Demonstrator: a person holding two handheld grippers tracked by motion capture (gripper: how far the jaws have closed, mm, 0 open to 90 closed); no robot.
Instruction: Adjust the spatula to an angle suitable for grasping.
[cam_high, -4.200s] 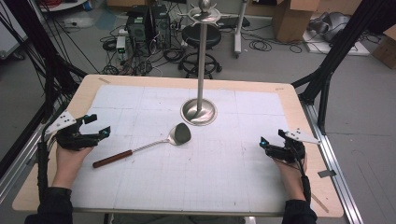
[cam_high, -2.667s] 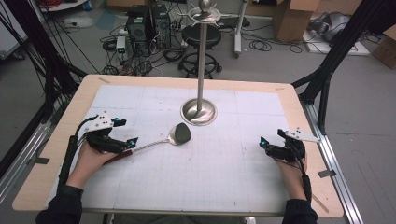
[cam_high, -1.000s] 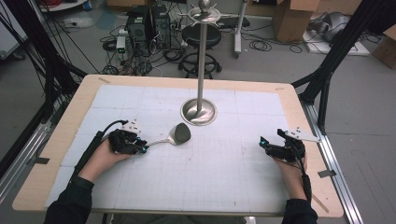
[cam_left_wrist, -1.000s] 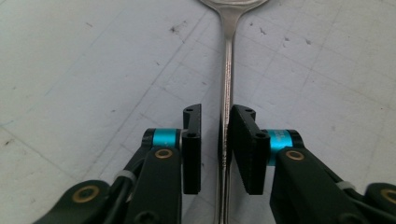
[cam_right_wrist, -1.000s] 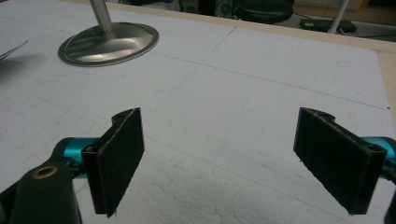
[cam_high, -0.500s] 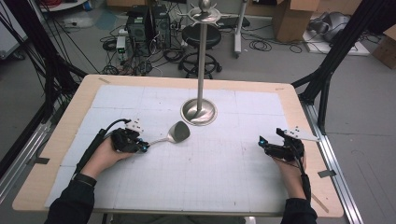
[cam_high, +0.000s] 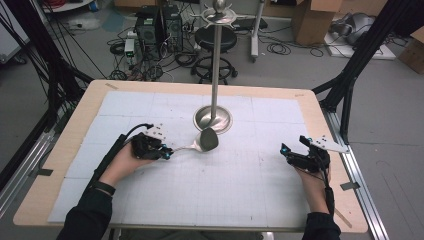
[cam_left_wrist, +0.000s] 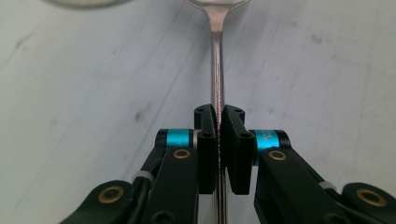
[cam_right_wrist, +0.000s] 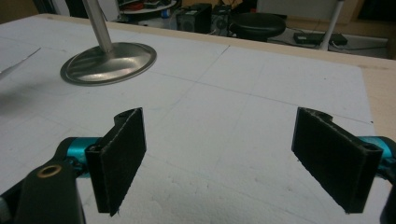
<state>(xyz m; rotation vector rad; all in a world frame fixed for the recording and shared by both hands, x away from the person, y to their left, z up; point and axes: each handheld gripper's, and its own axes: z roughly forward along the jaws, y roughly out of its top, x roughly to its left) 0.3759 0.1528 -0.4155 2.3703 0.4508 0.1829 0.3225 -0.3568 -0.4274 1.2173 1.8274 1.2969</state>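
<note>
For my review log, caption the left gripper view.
Left gripper clamped on spatula's metal shank above white table.

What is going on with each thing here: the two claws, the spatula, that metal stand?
Left gripper: shut on the spatula's thin metal shaft.
Right gripper: open, holding nothing.
Spatula: gripped by its shaft, blade beside the stand's base.
Stand: upright on the table.
</note>
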